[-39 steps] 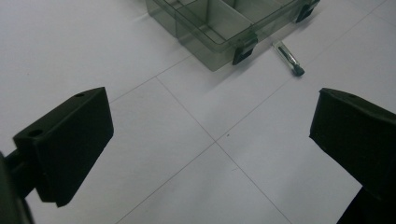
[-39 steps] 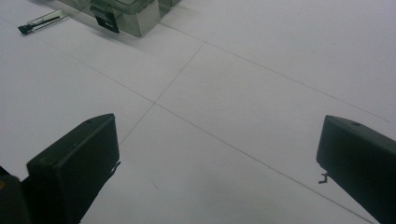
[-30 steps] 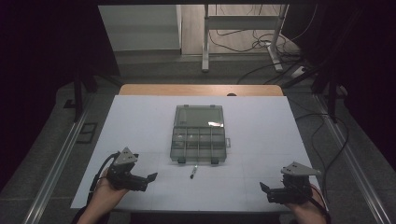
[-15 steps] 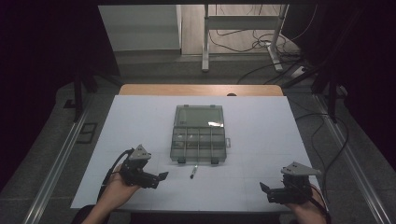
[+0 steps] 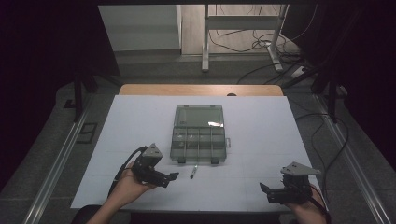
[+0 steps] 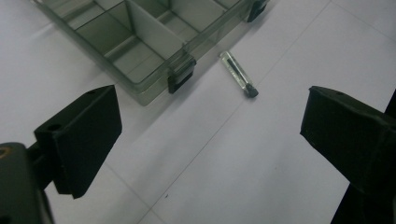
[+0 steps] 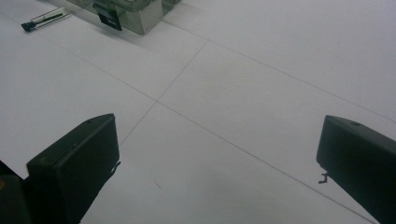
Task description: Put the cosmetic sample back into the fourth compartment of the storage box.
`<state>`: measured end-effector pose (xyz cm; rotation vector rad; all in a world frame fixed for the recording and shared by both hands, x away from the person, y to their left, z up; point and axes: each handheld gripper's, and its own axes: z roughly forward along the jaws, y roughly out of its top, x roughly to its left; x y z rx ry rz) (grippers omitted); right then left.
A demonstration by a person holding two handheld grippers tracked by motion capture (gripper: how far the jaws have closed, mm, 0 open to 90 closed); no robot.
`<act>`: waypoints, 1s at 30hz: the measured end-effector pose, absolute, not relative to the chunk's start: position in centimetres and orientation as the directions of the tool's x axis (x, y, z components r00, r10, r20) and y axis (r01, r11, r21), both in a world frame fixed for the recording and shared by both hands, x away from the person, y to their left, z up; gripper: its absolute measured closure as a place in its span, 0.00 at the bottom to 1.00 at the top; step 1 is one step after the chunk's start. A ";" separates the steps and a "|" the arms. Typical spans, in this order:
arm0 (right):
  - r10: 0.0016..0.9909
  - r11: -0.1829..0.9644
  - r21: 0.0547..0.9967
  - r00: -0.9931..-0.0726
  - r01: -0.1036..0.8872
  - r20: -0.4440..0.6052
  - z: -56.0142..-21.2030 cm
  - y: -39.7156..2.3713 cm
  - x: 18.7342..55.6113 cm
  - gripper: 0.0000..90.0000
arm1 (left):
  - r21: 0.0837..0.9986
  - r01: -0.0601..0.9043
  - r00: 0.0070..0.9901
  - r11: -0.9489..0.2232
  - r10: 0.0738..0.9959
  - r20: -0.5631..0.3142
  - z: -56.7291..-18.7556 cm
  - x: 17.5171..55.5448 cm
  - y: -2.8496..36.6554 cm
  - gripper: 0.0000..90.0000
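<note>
In the high view, the left gripper hovers near a small vial lying on the white surface just before the compartment box; the right gripper waits well apart. The left gripper view shows its jaws released, just closing slightly with nothing between, the vial ahead. The right gripper view shows jaws released.

Left tongs moved right, nearer pen.

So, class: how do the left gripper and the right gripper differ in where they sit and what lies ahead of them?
The left gripper sits close to the small clear tube; the right gripper sits far from it, near the table's corner. The left points at the compartment box; the right has bare table ahead. Both are open and empty.
</note>
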<state>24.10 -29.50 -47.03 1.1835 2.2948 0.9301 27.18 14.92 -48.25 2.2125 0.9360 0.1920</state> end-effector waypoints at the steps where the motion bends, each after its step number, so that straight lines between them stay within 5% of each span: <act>1: 0.824 0.422 0.712 -0.565 0.562 -0.043 -47.0 -29.5 24.1 0.00 | 0.665 0.567 0.730 -0.486 0.671 -0.131 -48.3 27.3 14.7 0.07; 19: 0.822 0.429 0.705 -0.568 0.565 -0.044 -47.1 -29.4 24.2 0.00 | 0.615 0.544 0.786 -0.571 0.604 -0.134 -49.5 28.7 11.0 0.30; 30: 0.819 0.434 0.700 -0.572 0.567 -0.046 -47.1 -29.4 24.2 0.00 | 0.571 0.533 0.816 -0.624 0.557 -0.152 -50.4 29.8 8.4 0.57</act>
